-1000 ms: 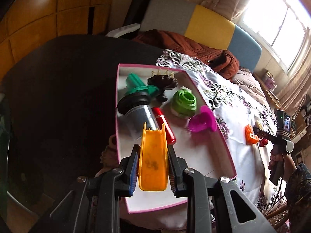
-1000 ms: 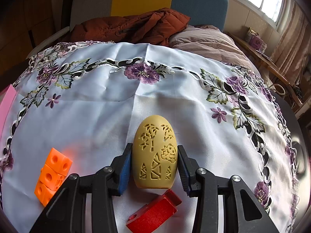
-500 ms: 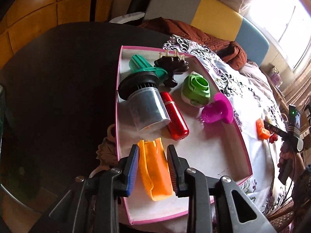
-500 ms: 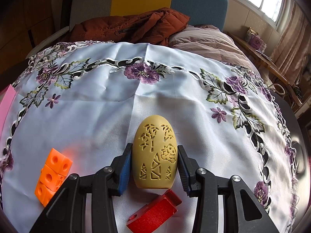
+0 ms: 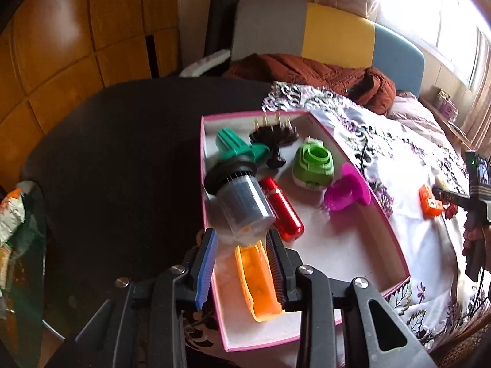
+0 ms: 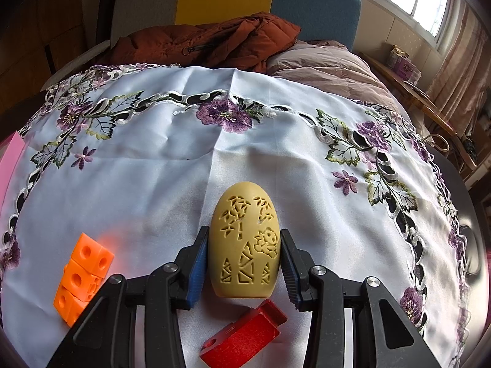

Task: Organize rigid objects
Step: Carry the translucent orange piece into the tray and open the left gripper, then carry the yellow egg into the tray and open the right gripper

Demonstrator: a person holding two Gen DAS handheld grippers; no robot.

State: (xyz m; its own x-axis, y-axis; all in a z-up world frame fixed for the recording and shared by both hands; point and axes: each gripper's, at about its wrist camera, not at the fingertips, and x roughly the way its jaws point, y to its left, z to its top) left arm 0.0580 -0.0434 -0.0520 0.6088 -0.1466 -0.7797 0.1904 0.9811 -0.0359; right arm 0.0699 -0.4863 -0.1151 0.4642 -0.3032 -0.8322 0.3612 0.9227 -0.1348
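An orange channel-shaped piece [image 5: 257,285] lies on the floor of the pink-rimmed box [image 5: 396,245], at its near end. My left gripper [image 5: 241,239] straddles it with its jaws opening; the blue left pad stands clear of the piece. Further in the box lie a grey jar [image 5: 242,205], a red cylinder [image 5: 282,211], a magenta piece [image 5: 346,196], a green ring piece [image 5: 313,162], a teal finned piece [image 5: 239,147] and a black comb-like piece [image 5: 276,138]. On the flowered tablecloth [image 6: 153,184], my right gripper [image 6: 244,236] is shut on a carved yellow egg [image 6: 245,245] that stands upright.
Orange linked cubes [image 6: 81,276] lie to the left of the right gripper, and a red block [image 6: 245,334] sits just below the egg. A brown jacket [image 6: 208,43] and a sofa lie behind the table. Dark table top [image 5: 122,168] extends left of the box.
The left jaws have widened, and the orange piece has gone from upright between the pads to lying on the box floor. The right gripper and the egg have not moved.
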